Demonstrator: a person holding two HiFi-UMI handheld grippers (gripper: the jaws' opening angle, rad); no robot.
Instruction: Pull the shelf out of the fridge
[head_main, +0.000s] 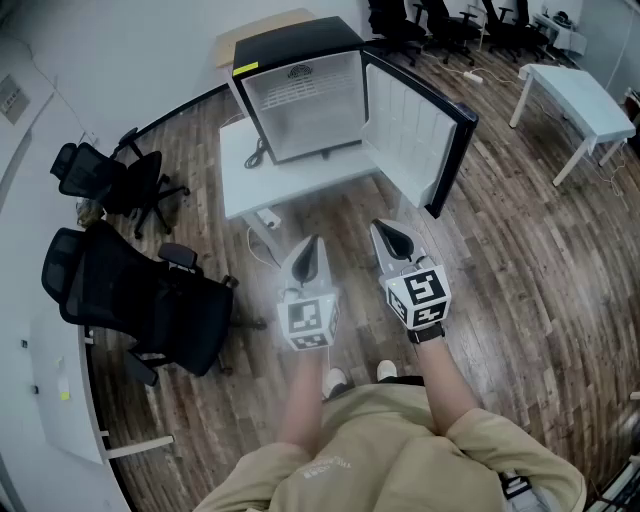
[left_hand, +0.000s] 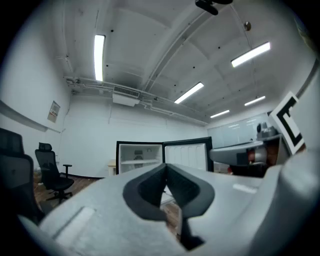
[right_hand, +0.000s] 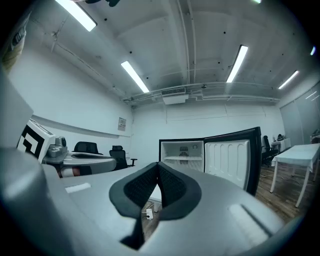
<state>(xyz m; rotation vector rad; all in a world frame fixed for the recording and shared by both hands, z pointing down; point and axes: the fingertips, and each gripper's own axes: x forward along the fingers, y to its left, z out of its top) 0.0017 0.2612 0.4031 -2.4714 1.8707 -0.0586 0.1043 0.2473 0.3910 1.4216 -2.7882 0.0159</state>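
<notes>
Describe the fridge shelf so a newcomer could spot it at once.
Straight ahead, a small black fridge stands on a white table, its door swung open to the right. Inside its white interior, the shelf is the one level strip running wall to wall partway up, unlike the door's upright ribs.

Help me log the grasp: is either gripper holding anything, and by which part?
Nothing is held. The left gripper and the right gripper are both shut and empty, short of the open fridge.
</notes>
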